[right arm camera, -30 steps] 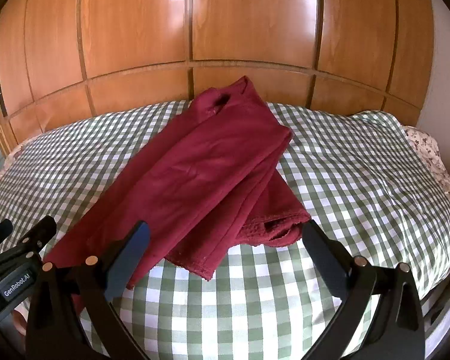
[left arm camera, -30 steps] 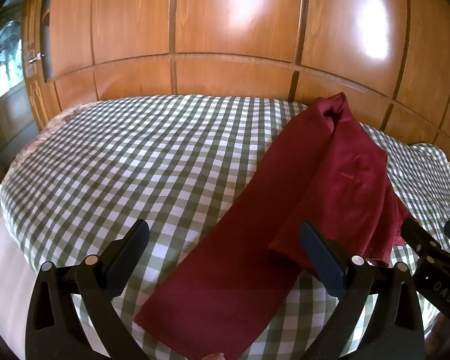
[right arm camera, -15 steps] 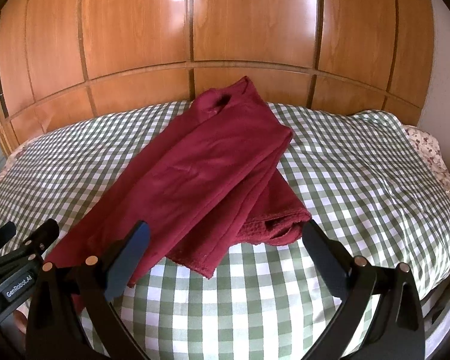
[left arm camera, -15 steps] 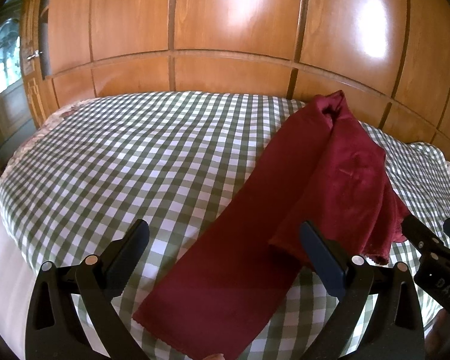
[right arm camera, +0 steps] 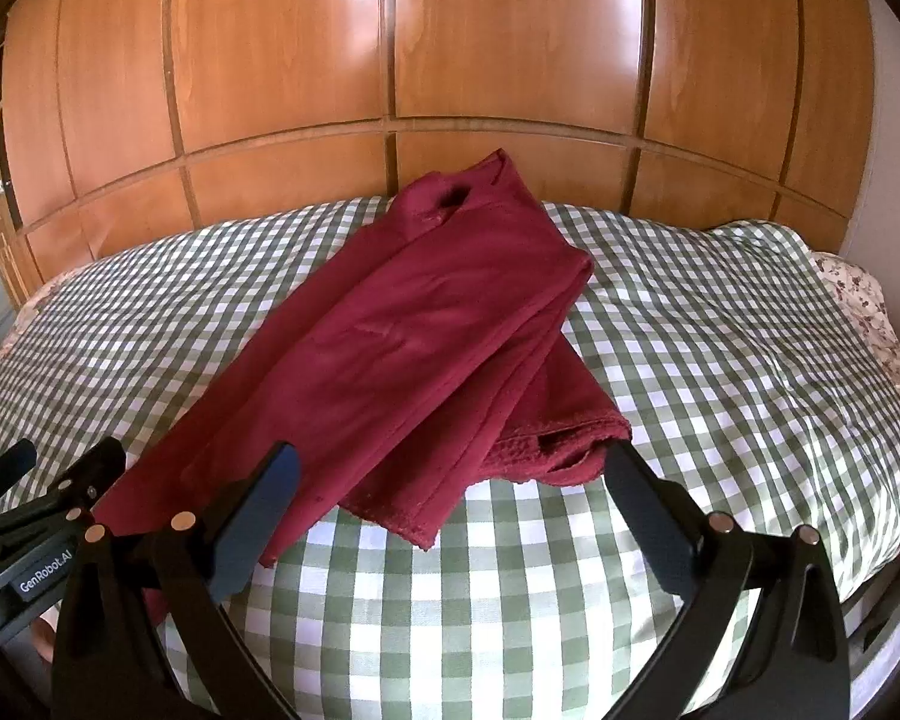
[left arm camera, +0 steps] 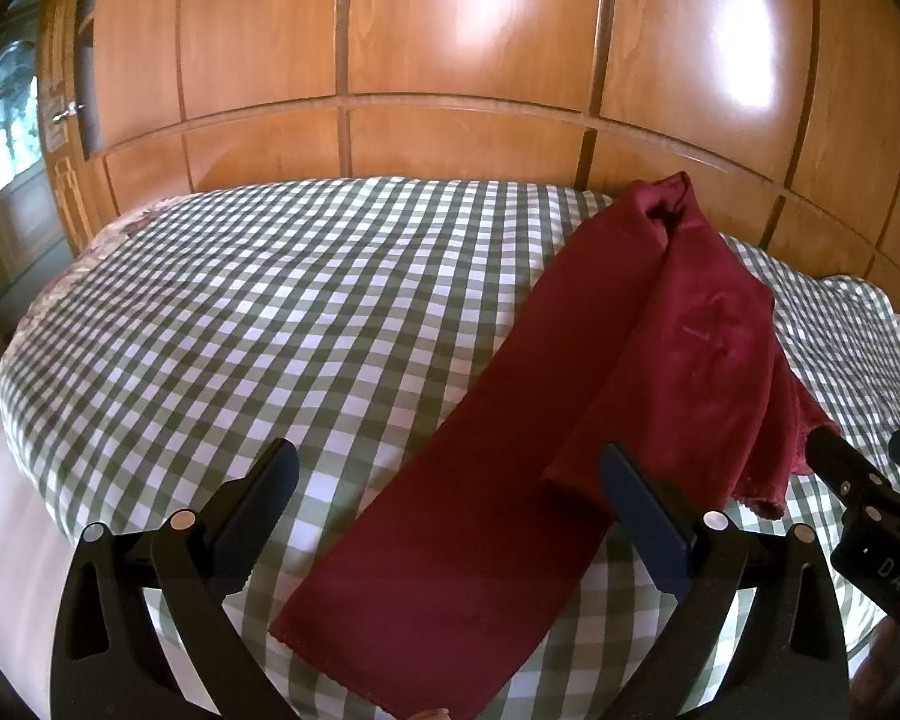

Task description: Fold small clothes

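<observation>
Left wrist view: both tools (left arm camera: 450, 510) (right arm camera: 450, 510) gape above maroon trousers (left arm camera: 510, 480) on the bed (left arm camera: 240, 330).

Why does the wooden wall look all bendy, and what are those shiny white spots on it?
In the left wrist view the fisheye lens bows the wooden wall and bed into curves, and two white patches are light glaring off its polish. In the right wrist view the wall curves likewise, with a smaller glare spot. The red garment looks sharp in both; corners go dark.
</observation>
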